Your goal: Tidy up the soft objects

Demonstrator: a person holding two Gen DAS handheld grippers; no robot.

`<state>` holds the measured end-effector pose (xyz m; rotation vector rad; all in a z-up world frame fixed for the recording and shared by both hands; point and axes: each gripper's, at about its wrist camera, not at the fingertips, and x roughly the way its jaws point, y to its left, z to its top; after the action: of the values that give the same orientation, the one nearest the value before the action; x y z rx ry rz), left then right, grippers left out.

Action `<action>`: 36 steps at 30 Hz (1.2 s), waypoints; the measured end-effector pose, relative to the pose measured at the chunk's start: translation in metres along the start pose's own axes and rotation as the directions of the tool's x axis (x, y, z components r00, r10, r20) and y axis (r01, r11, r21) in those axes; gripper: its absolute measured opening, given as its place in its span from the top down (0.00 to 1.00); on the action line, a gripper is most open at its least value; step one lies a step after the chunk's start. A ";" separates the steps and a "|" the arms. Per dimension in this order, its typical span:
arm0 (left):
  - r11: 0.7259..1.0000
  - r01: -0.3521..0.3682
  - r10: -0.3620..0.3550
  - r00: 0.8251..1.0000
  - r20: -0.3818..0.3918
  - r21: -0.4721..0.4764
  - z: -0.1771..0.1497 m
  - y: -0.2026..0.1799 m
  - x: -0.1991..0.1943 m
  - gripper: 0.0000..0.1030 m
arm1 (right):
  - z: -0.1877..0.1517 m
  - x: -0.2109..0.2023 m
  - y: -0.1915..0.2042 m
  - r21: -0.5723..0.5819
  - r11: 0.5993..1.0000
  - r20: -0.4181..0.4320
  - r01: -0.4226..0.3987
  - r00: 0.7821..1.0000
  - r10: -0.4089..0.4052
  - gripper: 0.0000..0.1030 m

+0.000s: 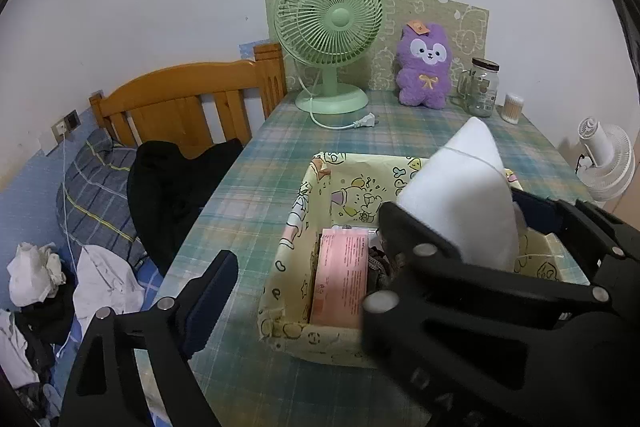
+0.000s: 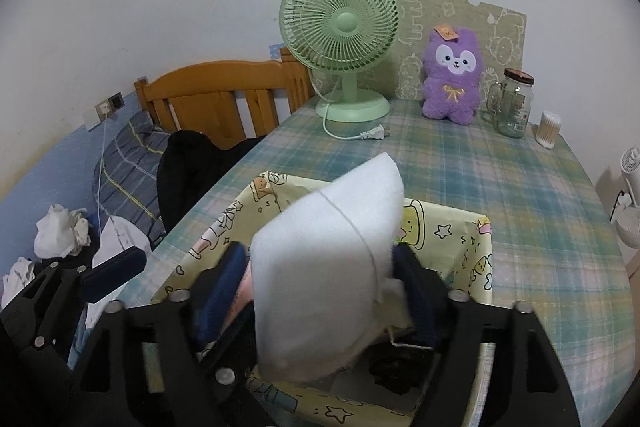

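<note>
The white pillow (image 2: 324, 267) stands tilted in the yellow cartoon-print box (image 2: 460, 239), its lower end down inside and its upper corner leaning above the far rim. A thin thread runs across its face. It sits between the fingers of my right gripper (image 2: 320, 279); the blue pads flank it on both sides, and the jaws stand wide, so I read this as released rather than clamping, though the left pad lies right against the fabric. In the left wrist view the same pillow (image 1: 460, 195) leans at the right side of the box (image 1: 280, 291), beside a pink packet (image 1: 340, 279) lying flat on the bottom and some dark stuff I cannot make out. My left gripper (image 1: 304, 259) hangs spread over the box's near left part, grasping nothing; one finger is outside the box wall above the plaid tablecloth (image 1: 248, 195). Farther back on the table stand a green fan (image 1: 328, 27) with its plug (image 1: 366, 123) lying loose, a purple plush toy (image 1: 426, 67) against the backboard, a glass jar (image 1: 482, 87) and a tub of cotton swabs (image 1: 513, 108). To the left lies a bed with a wooden headboard (image 1: 188, 95), black clothing (image 1: 172, 187) and crumpled white items (image 1: 36, 271).
</note>
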<state>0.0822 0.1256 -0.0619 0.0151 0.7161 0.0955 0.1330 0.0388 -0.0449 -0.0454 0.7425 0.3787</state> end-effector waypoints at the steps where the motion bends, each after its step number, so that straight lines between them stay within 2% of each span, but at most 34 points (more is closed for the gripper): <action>1: 1.000 -0.007 0.007 1.000 0.001 0.000 -0.001 0.000 -0.002 0.12 | 0.000 -0.001 0.001 -0.003 1.000 0.004 0.001 1.000 -0.001 0.12; 3: 1.000 -0.011 0.011 1.000 0.002 -0.002 -0.001 -0.001 -0.004 0.11 | -0.001 -0.005 0.002 -0.011 1.000 0.020 0.004 1.000 -0.004 0.05; 7: 1.000 -0.029 0.029 1.000 0.010 -0.007 -0.003 -0.002 -0.011 0.08 | -0.001 -0.012 0.002 -0.021 1.000 0.038 0.008 0.999 -0.007 0.01; 18: 0.997 -0.071 0.072 0.996 0.055 -0.020 -0.001 -0.011 -0.033 0.02 | 0.000 -0.039 -0.007 -0.023 1.000 0.081 0.009 0.997 -0.007 0.01; 36: 0.999 -0.032 0.030 0.987 0.160 0.014 0.019 -0.072 -0.070 0.02 | 0.007 -0.095 -0.061 0.031 0.998 0.162 0.059 0.985 -0.063 0.01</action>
<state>0.0481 0.0483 -0.0055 0.0492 0.5564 0.1168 0.0948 -0.0469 0.0179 -0.0120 0.5827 0.3101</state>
